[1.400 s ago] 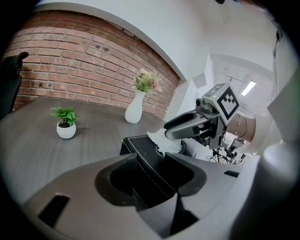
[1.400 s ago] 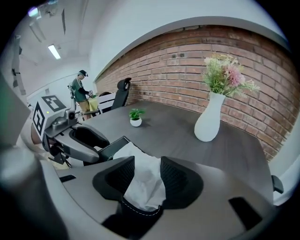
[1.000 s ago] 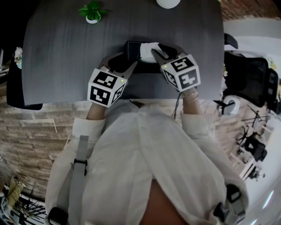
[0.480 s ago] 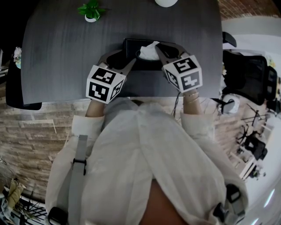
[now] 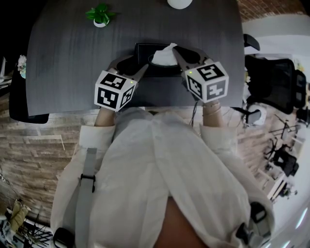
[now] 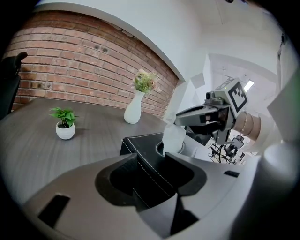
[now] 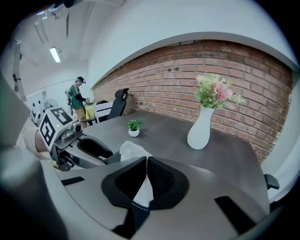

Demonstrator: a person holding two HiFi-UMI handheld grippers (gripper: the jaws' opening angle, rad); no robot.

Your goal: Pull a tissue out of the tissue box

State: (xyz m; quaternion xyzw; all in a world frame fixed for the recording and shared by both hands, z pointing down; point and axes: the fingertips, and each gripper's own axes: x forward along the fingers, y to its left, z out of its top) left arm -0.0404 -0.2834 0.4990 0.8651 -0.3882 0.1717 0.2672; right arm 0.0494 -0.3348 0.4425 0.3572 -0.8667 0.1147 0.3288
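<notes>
A black tissue box (image 5: 143, 50) lies on the dark table (image 5: 72, 63), and a white tissue (image 5: 164, 54) stands up out of its top slot. My right gripper (image 5: 175, 50) is shut on that tissue, whose white sheet (image 7: 133, 151) runs down between the closed jaws of the right gripper (image 7: 145, 161). My left gripper (image 5: 134, 67) reaches the box from the near left. In the left gripper view the box's corner (image 6: 140, 146) sits between the jaws of the left gripper (image 6: 149, 159), which are shut on it. The tissue (image 6: 172, 138) rises beyond, pinched by the right gripper (image 6: 180, 123).
A small potted plant (image 5: 100, 14) stands at the table's far left and a white vase (image 7: 200, 129) with flowers at its far middle. Black office chairs (image 5: 271, 82) stand to the right of the table. A brick wall lies behind, and a person (image 7: 77, 101) stands far off.
My right gripper has closed on the tissue and risen a little, drawing the tissue up out of the slot. The left gripper and the box have stayed put.
</notes>
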